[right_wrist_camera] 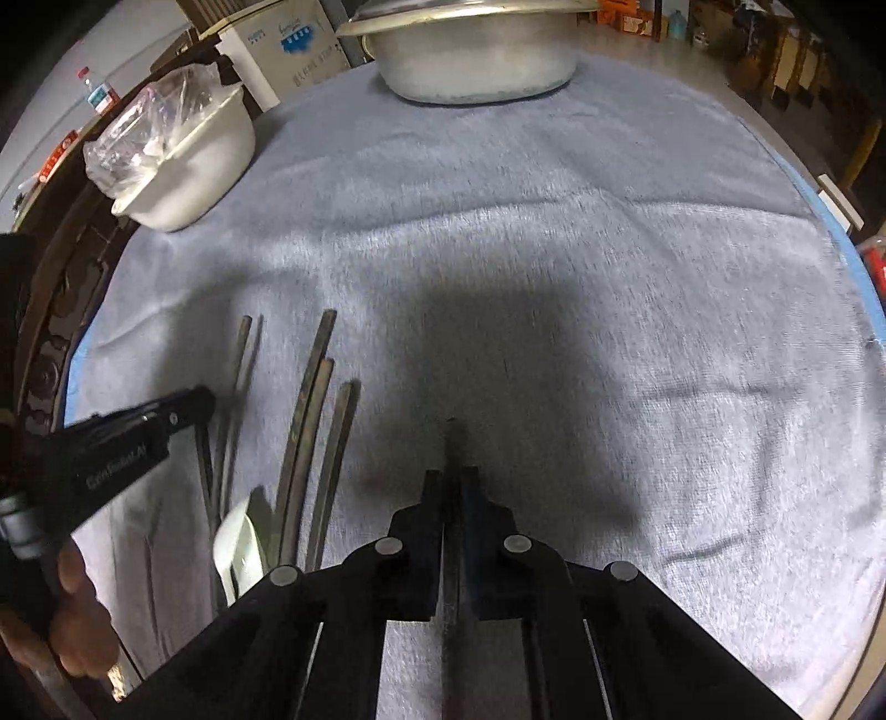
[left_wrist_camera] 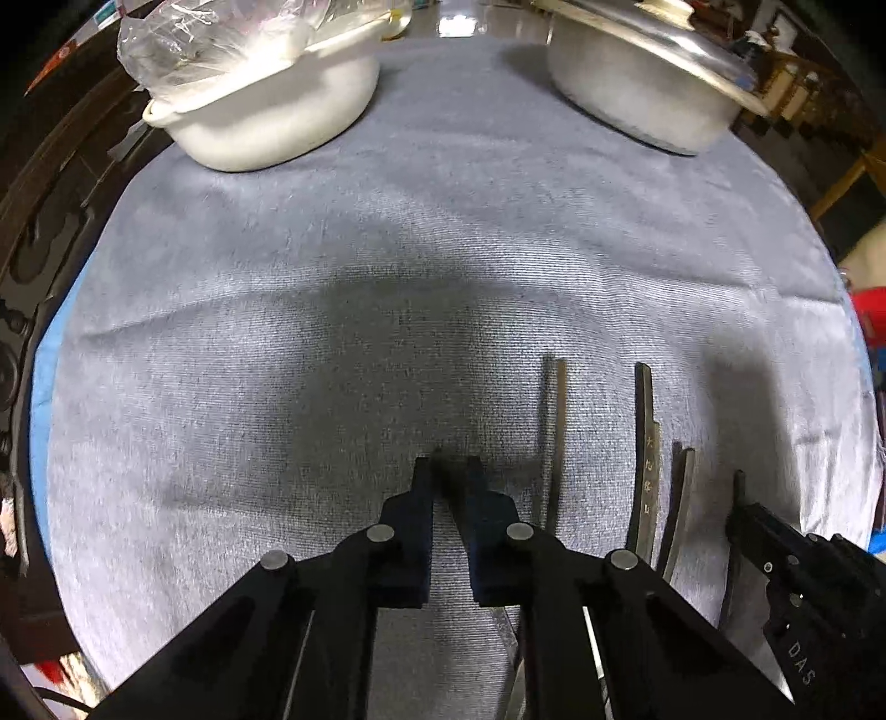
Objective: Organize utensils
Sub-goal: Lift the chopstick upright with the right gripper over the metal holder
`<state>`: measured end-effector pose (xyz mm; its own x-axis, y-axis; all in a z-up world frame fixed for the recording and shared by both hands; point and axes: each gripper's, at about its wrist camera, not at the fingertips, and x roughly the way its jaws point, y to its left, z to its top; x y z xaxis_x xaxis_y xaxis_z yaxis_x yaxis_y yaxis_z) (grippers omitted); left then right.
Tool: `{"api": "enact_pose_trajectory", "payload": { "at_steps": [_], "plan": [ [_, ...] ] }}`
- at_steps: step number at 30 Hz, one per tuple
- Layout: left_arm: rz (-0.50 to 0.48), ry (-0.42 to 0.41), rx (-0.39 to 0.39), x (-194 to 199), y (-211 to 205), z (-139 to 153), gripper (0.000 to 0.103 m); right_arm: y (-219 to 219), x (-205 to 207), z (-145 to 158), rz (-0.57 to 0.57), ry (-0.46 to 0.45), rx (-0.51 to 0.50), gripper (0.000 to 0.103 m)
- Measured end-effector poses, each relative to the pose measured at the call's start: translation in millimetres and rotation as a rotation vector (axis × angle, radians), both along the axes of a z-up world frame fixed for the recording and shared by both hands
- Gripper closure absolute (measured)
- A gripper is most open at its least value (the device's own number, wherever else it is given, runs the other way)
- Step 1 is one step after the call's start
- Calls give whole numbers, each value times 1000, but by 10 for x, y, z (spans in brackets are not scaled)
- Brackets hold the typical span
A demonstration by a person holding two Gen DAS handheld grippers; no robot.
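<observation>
Right tool: jaws closed on a dark chopstick that runs up between the fingers, its tip poking out just past them, over the grey cloth.
Left tool: jaws narrow, a slim gap between them; a dark sliver shows at the tips, but I cannot tell whether anything is gripped.
Loose chopsticks: lying on the cloth between the two tools, roughly parallel, pointing away.
White spoon: near edge, just beside the loose chopsticks.
White bowl: far left of the counter, clear plastic bag inside.
Metal basin: far right, lid tilted on top.
</observation>
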<state>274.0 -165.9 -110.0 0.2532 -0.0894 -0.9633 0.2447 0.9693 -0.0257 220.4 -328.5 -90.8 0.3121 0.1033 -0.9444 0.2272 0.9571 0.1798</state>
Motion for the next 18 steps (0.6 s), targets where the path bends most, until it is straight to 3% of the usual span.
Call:
{"api": "enact_pose_trajectory", "payload": {
  "at_steps": [4, 10, 16, 18],
  "plan": [
    [7, -25, -79, -85, 171, 72, 97, -54, -158, 31, 4, -28, 16, 97],
    [0, -190, -206, -352, 490, 630, 98, -60, -559, 307, 11, -178, 36, 97],
    [-26, -341, -274, -757, 929, 1181, 98, 74, -884, 698, 3, -327, 9, 97],
    [-40, -373, -293, -834, 902, 1263, 98, 132, -944, 816, -12, -373, 5, 97]
  ]
}}
